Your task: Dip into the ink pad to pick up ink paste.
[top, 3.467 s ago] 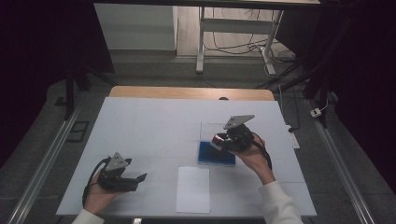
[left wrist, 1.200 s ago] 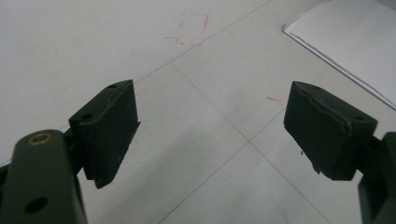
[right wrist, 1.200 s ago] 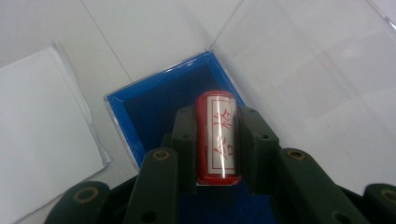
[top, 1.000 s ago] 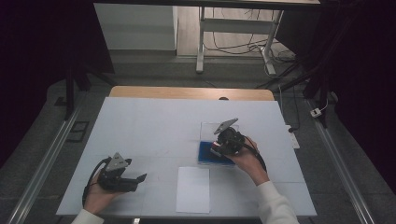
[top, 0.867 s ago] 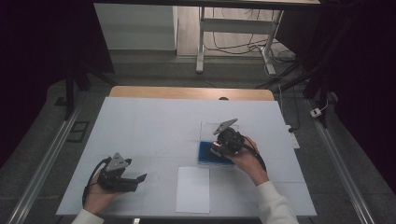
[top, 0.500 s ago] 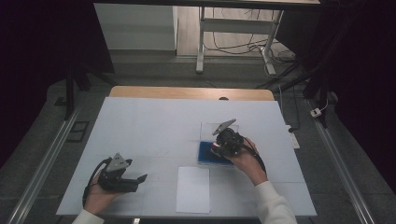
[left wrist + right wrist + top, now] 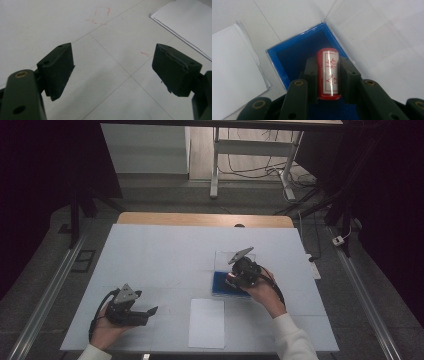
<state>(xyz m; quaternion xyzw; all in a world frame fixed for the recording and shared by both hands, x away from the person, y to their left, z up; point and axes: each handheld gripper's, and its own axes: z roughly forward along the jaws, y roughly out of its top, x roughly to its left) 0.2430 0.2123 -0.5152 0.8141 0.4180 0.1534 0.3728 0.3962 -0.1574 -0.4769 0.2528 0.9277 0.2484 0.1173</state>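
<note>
Stamp point(image 7: 329, 74) sitting clamped between right gripper point(image 7: 329, 75) jaws, long axis running along them, far end pointing at blue ink pad point(image 7: 287, 58) directly beyond and beneath. Paper sheet point(image 7: 206, 322) lying between both hands. Left gripper point(image 7: 112, 72) resting wide open, holding nothing.

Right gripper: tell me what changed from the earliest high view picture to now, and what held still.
The right gripper moved down and slightly toward the person, coming in low over the blue case; its jaws are shut on a red stamp. The earlier pictures are too small to tell when it took hold. The left gripper, open, stayed put at the near left, and the white paper and the case did not shift.
</note>
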